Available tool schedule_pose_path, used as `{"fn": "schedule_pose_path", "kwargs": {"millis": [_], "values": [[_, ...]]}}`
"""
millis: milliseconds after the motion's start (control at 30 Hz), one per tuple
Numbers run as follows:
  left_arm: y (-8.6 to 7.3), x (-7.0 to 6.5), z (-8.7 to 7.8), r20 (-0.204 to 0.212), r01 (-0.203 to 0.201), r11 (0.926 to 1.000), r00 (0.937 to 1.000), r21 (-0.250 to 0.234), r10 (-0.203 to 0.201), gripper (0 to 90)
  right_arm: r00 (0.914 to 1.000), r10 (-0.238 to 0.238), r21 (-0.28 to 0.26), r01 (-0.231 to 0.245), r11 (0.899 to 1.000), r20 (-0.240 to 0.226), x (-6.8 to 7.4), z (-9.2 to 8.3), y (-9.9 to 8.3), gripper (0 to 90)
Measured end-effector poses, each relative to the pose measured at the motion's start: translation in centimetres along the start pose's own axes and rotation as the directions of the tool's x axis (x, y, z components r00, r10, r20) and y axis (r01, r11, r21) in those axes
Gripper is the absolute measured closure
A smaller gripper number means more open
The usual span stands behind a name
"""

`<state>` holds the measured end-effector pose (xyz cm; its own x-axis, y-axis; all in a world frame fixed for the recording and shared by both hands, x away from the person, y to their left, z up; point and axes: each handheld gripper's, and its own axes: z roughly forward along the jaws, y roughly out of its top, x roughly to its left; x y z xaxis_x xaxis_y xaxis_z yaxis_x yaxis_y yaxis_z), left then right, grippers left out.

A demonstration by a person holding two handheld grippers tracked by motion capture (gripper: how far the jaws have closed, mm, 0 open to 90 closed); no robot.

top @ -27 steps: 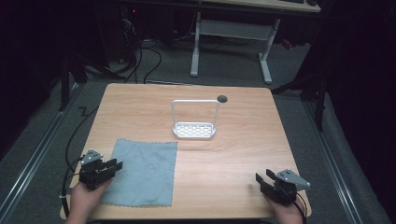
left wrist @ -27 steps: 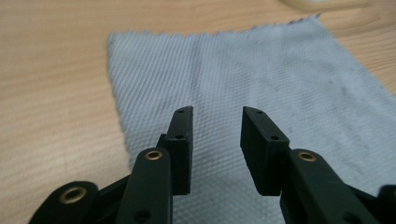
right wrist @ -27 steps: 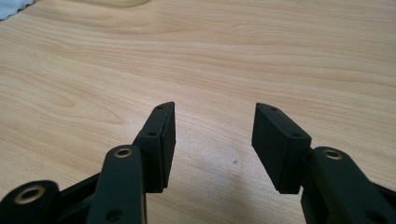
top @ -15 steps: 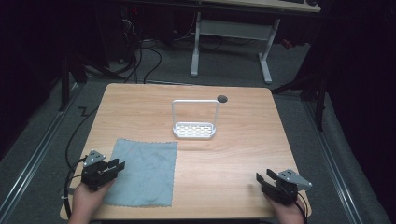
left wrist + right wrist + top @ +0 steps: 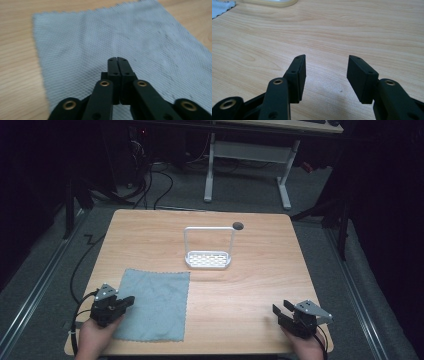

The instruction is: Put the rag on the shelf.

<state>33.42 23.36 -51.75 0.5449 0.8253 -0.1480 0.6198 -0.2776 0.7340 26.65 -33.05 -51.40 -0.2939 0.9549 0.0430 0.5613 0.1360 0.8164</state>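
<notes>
Since the earlier frame the left gripper (image 5: 127, 300) has crept a little onto the cloth (image 5: 155, 302), jaws clenched on nothing. The cloth lies flat at seven o'clock on the table (image 5: 250, 285), grey, woven, pinked edges. Likely a pick-up is starting; next, open and pinch. The right gripper (image 5: 281, 310), released, waits at five o'clock; the rack (image 5: 208, 259) stands at centre.

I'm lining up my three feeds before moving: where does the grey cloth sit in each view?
High view: grey cloth lies flat at the table's near left, beside the left tool.
Left gripper view: it spreads behind the shut jaws.
Right gripper view: just a scalloped corner, top left.
Shared landmark: the wooden table.
</notes>
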Motion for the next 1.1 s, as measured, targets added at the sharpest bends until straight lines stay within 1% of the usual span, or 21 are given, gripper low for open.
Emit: {"fn": "schedule_pose_path", "kwargs": {"millis": [67, 133, 200, 233, 300, 333, 400, 500, 533, 567, 600, 633, 667, 700, 733, 767, 833, 867, 933, 1033, 1100], "values": [[0.1, -1.0, 0.6, 0.004, -0.044, 0.9978, 0.999, 0.049, 0.044, 90.0, 1.0, -0.001, -0.001, 0.001, 1.0, -0.002, 0.1, 0.0, 0.0, 50.5], [0.1, -1.9, 1.5, 0.011, -0.077, 0.9918, 0.9971, 0.102, 0.076, 90.0, 1.0, -0.001, 0.0, 0.001, 1.0, 0.0, 0.1, 0.0, 0.0, 50.6], [0.2, -2.8, 1.9, 0.021, -0.095, 0.9911, 0.9954, 0.093, 0.093, 90.0, 1.0, -0.004, -0.002, 0.004, 1.0, -0.006, 0.2, 0.0, 0.0, 50.7], [0.2, -2.8, 1.9, 0.021, -0.095, 0.9911, 0.9954, 0.093, 0.093, 90.0, 0.9999, -0.008, -0.001, 0.008, 1.0, -0.008, 0.2, 0.0, 0.0, 50.8], [0.4, -3.8, 2.3, 0.055, -0.108, 0.99, 0.9932, 0.092, 0.103, 90.0, 0.9999, -0.006, 0.001, 0.006, 1.0, -0.011, 0.3, 0.1, 0.0, 51.0], [0.4, -3.8, 2.3, 0.055, -0.108, 0.99, 0.9932, 0.092, 0.103, 90.0, 0.9999, -0.006, 0.001, 0.006, 1.0, -0.011, 0.3, 0.1, 0.0, 51.0], [0.6, -5.3, 3.0, 0.089, -0.116, 0.9889, 0.9902, 0.093, 0.108, 90.0, 0.9999, -0.009, 0.0, 0.009, 1.0, -0.015, 0.4, 0.2, 0.1, 51.0], [1.1, -7.6, 4.0, 0.144, -0.138, 0.9858, 0.9819, 0.097, 0.123, 90.0, 0.9996, -0.02, 0.005, 0.02, 1.0, -0.022, 0.7, 0.4, 0.1, 51.1], [1.3, -8.4, 4.4, 0.165, -0.149, 0.9838, 0.9775, 0.099, 0.132, 90.0, 0.9996, -0.02, 0.005, 0.02, 1.0, -0.022, 0.7, 0.4, 0.1, 51.1], [1.4, -8.9, 4.7, 0.172, -0.156, 0.9829, 0.9754, 0.098, 0.138, 90.0, 0.9995, -0.023, 0.005, 0.023, 1.0, -0.024, 0.8, 0.4, 0.1, 51.1], [1.7, -10.4, 5.4, 0.194, -0.175, 0.9806, 0.9686, 0.089, 0.155, 90.0, 0.9992, -0.029, 0.005, 0.029, 1.0, -0.029, 1.0, 0.5, 0.2, 51.1], [1.7, -10.4, 5.4, 0.194, -0.175, 0.9806, 0.9686, 0.089, 0.155, 90.0, 0.9989, -0.031, 0.005, 0.031, 1.0, -0.035, 1.0, 0.6, 0.2, 51.2], [1.8, -10.8, 5.7, 0.214, -0.174, 0.981, 0.9649, 0.086, 0.152, 90.0, 0.9989, -0.031, 0.005, 0.031, 1.0, -0.035, 1.0, 0.6, 0.2, 51.2], [1.7, -11.4, 5.8, 0.227, -0.141, 0.9868, 0.9665, 0.08, 0.119, 90.0, 0.9986, -0.034, 0.001, 0.035, 0.999, -0.04, 1.1, 0.6, 0.2, 51.2], [1.9, -11.5, 5.8, 0.226, -0.194, 0.978, 0.9588, 0.076, 0.173, 88.4, 0.9985, -0.036, 0.006, 0.036, 0.999, -0.041, 1.3, 0.6, 0.2, 51.2], [1.9, -11.5, 5.7, 0.223, -0.203, 0.9771, 0.9572, 0.064, 0.184, 85.4, 0.9979, -0.043, 0.003, 0.043, 0.999, -0.05, 1.5, 0.7, 0.3, 51.3], [1.9, -10.9, 5.2, 0.198, -0.191, 0.981, 0.9632, 0.031, 0.182, 79.9, 0.9971, -0.053, -0.001, 0.053, 0.999, -0.054, 1.8, 0.9, 0.4, 52.1], [1.9, -10.5, 4.9, 0.188, -0.182, 0.9831, 0.9663, 0.017, 0.176, 77.5, 0.9944, -0.05, -0.009, 0.05, 0.999, -0.093, 2.4, 1.1, 0.7, 55.0], [2.0, -9.1, 4.0, 0.145, -0.163, 0.9866, 0.976, -0.011, 0.163, 75.9, 0.9929, -0.046, -0.012, 0.045, 0.999, -0.109, 2.8, 1.2, 0.9, 56.6], [1.6, -7.1, 3.0, 0.097, -0.141, 0.99, 0.9852, -0.01, 0.141, 71.3, 0.9859, -0.061, -0.009, 0.06, 0.998, -0.156, 4.7, 2.0, 1.5, 61.5], [1.3, -6.3, 2.7, 0.091, -0.124, 0.9923, 0.9882, -0.001, 0.124, 70.5, 0.9769, -0.086, -0.005, 0.087, 0.996, -0.196, 6.3, 2.7, 2.2, 69.6]]}}
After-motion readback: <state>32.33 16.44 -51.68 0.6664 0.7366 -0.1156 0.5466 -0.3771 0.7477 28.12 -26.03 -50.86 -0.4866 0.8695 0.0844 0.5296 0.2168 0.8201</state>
